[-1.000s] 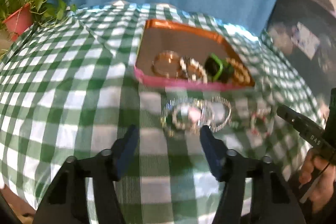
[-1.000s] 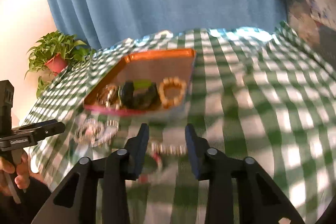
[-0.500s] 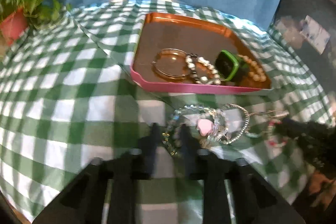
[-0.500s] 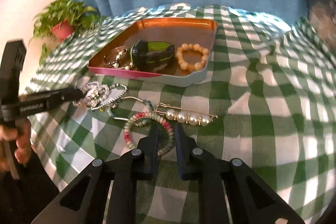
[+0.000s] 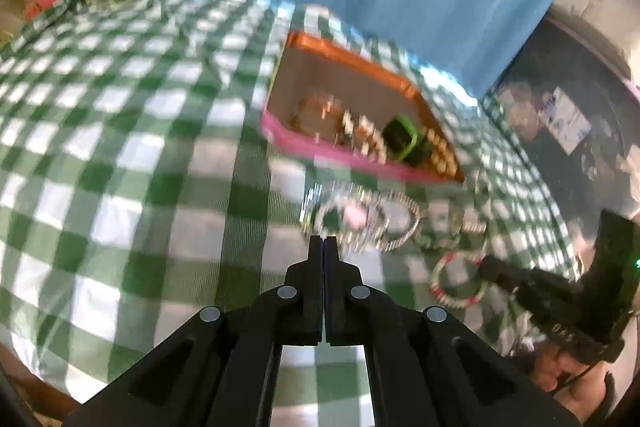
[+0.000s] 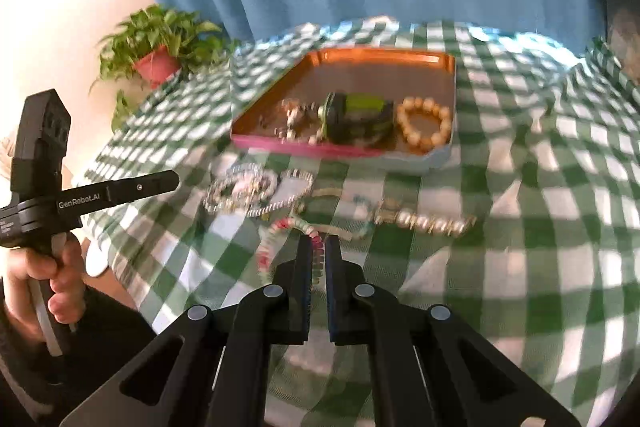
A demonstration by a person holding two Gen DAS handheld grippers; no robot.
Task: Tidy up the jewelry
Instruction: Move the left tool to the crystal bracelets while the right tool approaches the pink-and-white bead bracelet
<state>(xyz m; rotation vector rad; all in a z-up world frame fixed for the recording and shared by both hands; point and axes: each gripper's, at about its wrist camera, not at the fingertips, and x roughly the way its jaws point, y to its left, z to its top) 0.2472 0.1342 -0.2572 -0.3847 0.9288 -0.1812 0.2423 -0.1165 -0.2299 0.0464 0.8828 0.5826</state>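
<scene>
Motion blur smears the tray's (image 6: 444,151) jewelry. Left gripper (image 5: 323,242) pinched empty; right gripper (image 6: 319,242) clamps the beaded bracelet (image 6: 280,231); pearl pin (image 6: 424,221) lies along the tablecloth's (image 6: 540,227) near edge.

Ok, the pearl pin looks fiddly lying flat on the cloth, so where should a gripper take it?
Pinch the pearl pin across its row of pearls, mid-length, coming down from above: it lies flat and long, and the pearls probably stand proud of the tablecloth. The right gripper, nearest, is shut on the bead bracelet.
</scene>
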